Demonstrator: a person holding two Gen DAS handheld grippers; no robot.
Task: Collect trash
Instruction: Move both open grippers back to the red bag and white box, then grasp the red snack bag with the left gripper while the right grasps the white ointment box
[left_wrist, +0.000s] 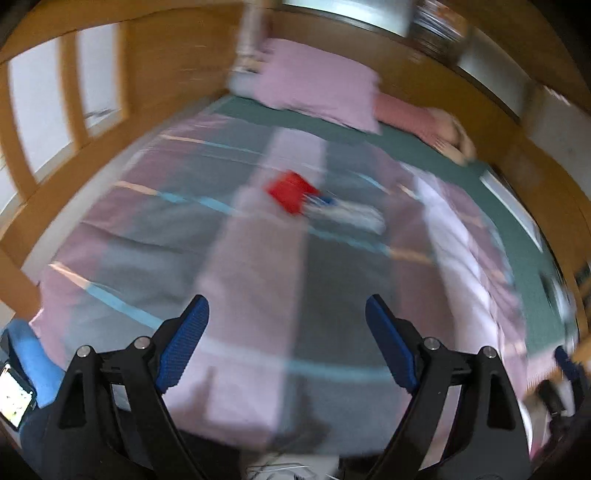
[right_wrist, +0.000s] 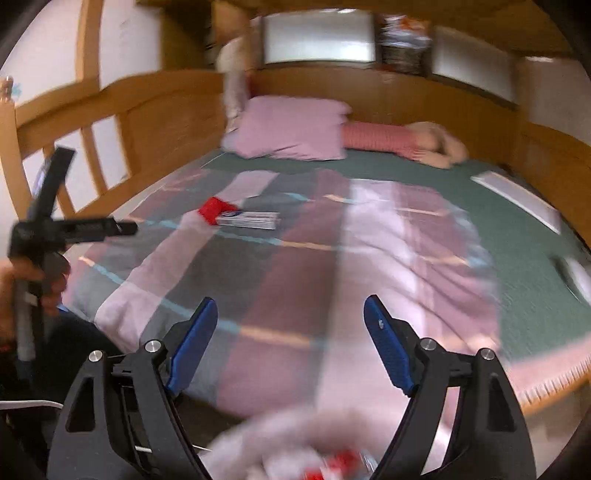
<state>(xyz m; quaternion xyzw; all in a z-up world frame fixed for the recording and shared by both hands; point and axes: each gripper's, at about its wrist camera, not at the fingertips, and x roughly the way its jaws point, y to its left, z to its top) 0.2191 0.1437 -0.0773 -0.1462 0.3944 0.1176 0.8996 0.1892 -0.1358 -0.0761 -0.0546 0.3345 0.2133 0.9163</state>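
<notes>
A red and white flat box (left_wrist: 295, 192) (right_wrist: 236, 217) lies on the plaid blanket (left_wrist: 258, 258) (right_wrist: 295, 266) in the middle of the bed. My left gripper (left_wrist: 286, 314) is open and empty, held above the blanket short of the box. My right gripper (right_wrist: 290, 314) is open and empty, above the blanket's near edge. A blurred pale thing with red bits (right_wrist: 314, 454) sits low between the right fingers; I cannot tell what it is. Both views are motion-blurred.
A pink pillow (right_wrist: 291, 129) and a striped soft toy (right_wrist: 399, 142) lie at the headboard. Wooden bed rails (right_wrist: 110, 110) run along the left. A white flat object (right_wrist: 517, 199) lies at the right on the green sheet. The left hand-held gripper (right_wrist: 55, 229) shows at the left.
</notes>
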